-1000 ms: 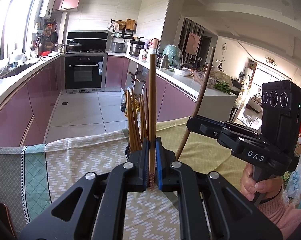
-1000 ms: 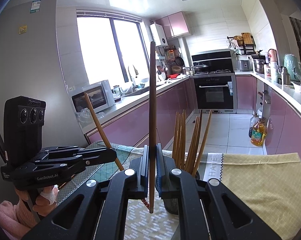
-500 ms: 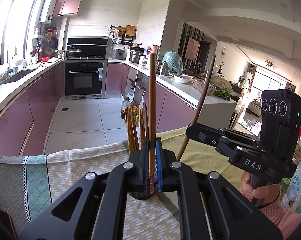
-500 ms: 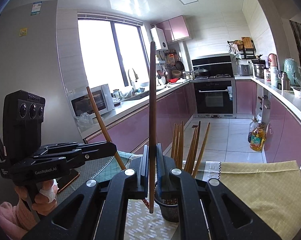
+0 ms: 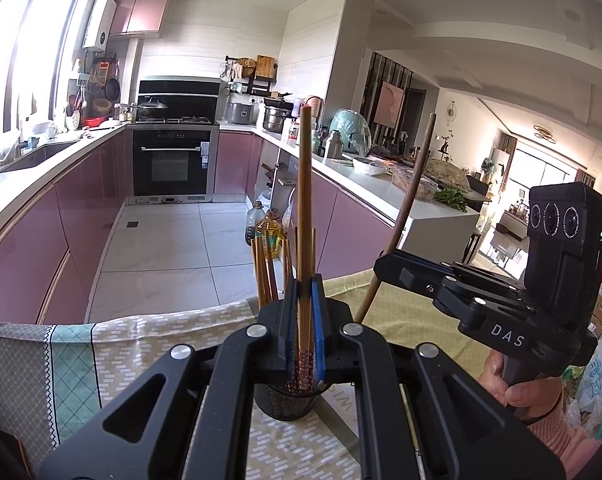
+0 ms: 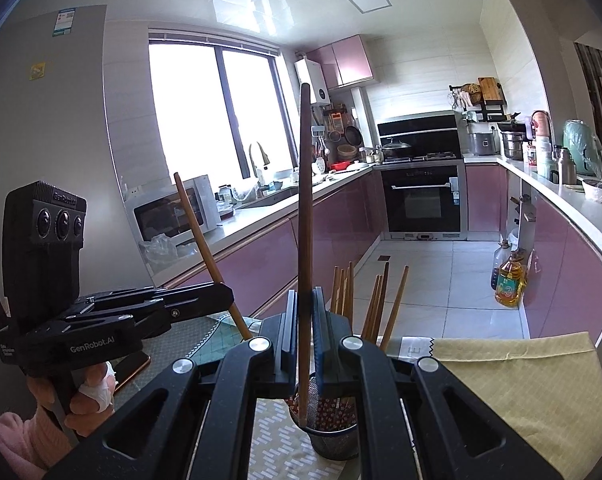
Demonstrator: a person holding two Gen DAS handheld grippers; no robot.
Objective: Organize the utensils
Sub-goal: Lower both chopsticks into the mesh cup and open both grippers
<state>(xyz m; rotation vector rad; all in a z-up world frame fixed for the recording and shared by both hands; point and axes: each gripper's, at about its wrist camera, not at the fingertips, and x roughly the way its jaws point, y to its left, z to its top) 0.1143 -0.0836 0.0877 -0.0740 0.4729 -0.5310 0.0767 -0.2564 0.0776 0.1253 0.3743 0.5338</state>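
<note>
My left gripper point(image 5: 304, 320) is shut on a light brown chopstick point(image 5: 303, 208), held upright with its patterned tip just above the black mesh utensil cup point(image 5: 285, 402). Several chopsticks point(image 5: 265, 270) stand in that cup. My right gripper point(image 6: 304, 328) is shut on a dark brown chopstick point(image 6: 304, 200), upright, its lower tip inside the rim of the cup point(image 6: 335, 442). Each gripper shows in the other view: the right gripper point(image 5: 385, 270) and the left gripper point(image 6: 227, 294), each with its chopstick slanted.
The cup stands on a table under a patterned cloth point(image 5: 149, 344), with a yellow cloth point(image 6: 513, 384) to the right. Beyond the table edge lies the kitchen floor point(image 5: 173, 240) between pink cabinets. A phone point(image 6: 131, 364) lies near the left hand.
Both grippers have lowered toward the cup with their chopsticks. The cup now sits closer under both sets of jaws, and the tips have come down to its rim.
</note>
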